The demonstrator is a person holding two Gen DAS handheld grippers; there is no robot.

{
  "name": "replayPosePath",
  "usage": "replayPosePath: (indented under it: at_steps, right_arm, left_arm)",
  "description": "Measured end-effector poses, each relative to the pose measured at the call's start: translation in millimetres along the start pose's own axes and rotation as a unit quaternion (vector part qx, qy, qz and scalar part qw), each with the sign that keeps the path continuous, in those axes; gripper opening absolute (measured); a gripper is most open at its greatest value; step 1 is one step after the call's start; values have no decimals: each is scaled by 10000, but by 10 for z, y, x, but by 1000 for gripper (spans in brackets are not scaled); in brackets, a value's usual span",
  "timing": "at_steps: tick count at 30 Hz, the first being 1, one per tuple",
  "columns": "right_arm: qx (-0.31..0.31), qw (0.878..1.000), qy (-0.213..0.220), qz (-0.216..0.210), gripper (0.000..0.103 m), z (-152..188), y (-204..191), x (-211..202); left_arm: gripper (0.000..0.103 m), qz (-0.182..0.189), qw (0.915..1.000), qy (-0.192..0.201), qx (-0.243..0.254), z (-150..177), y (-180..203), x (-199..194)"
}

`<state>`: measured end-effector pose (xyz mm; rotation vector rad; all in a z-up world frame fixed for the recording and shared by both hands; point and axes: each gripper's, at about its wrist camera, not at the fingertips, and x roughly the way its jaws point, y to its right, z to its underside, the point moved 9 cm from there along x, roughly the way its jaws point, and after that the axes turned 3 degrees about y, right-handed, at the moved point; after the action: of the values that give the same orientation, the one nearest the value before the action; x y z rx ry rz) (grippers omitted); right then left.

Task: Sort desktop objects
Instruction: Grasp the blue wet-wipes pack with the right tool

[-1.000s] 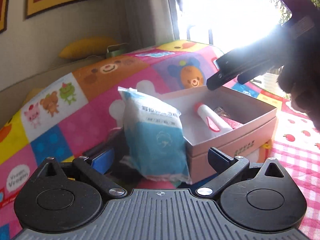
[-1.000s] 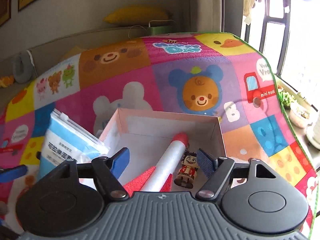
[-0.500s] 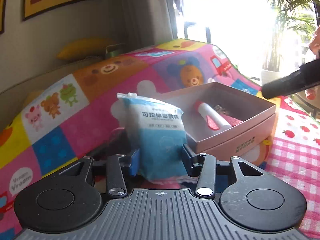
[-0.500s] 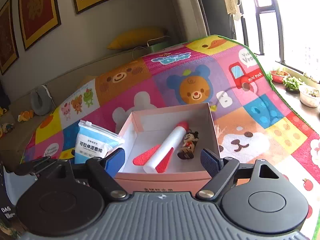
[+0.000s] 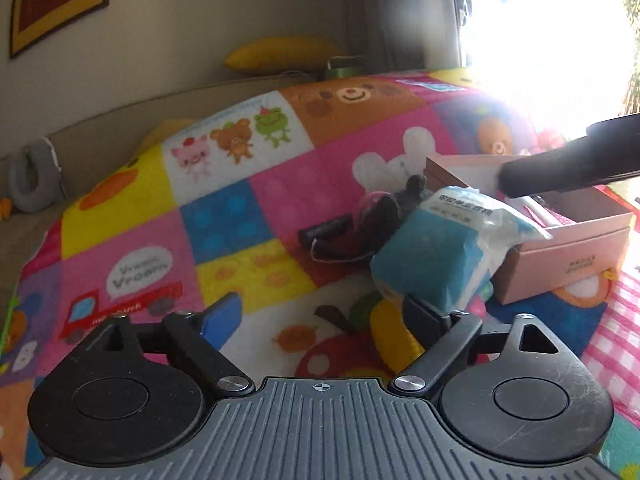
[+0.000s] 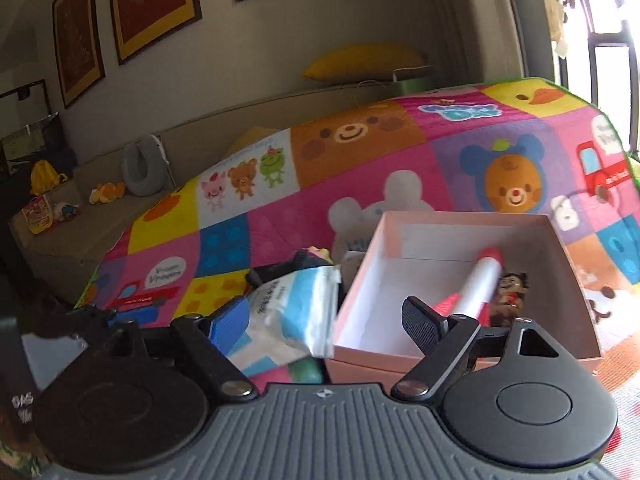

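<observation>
My left claw [image 5: 320, 312] has just been opening and holds nothing; the blue-and-white packet [image 5: 448, 248] leans tilted against the pink box [image 5: 572, 256], not inside it. My right claw [image 6: 326, 320], jaws just widened too, hovers empty near the packet's corner. I judge the packet could slide off onto the mat [image 5: 248, 208], since only the box wall props it.
</observation>
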<state>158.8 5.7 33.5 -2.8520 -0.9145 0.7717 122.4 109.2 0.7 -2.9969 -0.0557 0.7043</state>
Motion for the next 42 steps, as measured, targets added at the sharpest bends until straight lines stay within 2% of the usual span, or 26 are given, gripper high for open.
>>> replayPosePath:
  at_steps: [3,6,8,12,15,19,22,24,27,31,35,37,40,42]
  right_arm:
    - [-713,9974,-29,48,88,26,-269,233]
    - [-1702,9851,136,205,88,82,-525,377]
    - [-1961,9803,190,149,88,67,-647,471]
    - [-1399,9899,-212,40,88,-34,-617,774]
    - [-995,9911,-782,-424,82,60,-601,857]
    - [-1257,9841,-828,-943,78,291,-696,470]
    - [-1125,9772,-1186,-1356,70,475,-662,103]
    - [-981,9754,-1340,-1451,70,586,-578,-117]
    - [-916,9834,-1064,-1150,70,621,-370,-445]
    - [-343,9963,-573,-534,82,551,84,-772]
    - [226,9990,-392,-7,85,599,509,-952]
    - [425,9983,-369,166,88,669,657,-1004]
    - [538,9970,-323,447,89,773,812,-1062]
    - [562,9963,-247,596,91,827,871,-1106]
  left_arm:
    - [97,352,9993,-78,-114,134,-18,-182]
    - [98,484,9985,-124,-204,229,-37,-293]
    - [100,520,9980,-139,-330,256,-63,-329]
    - [101,718,9964,-167,-430,282,-28,-382]
    - [101,969,9945,-189,-351,313,50,-460]
    - [102,1456,9888,-231,-238,354,201,-552]
    - [102,1638,9861,-267,-107,387,328,-567]
    - [102,1733,9844,-301,-75,398,419,-556]
    - [103,1921,9806,-385,-27,415,610,-540]
    - [103,2399,9695,-486,141,437,1013,-576]
    - [103,3261,9427,-644,269,486,1637,-686]
    - [103,3506,9327,-683,500,537,1918,-743]
    - [103,3458,9321,-625,880,600,2111,-820]
    - [103,3263,9382,-571,998,600,2051,-821]
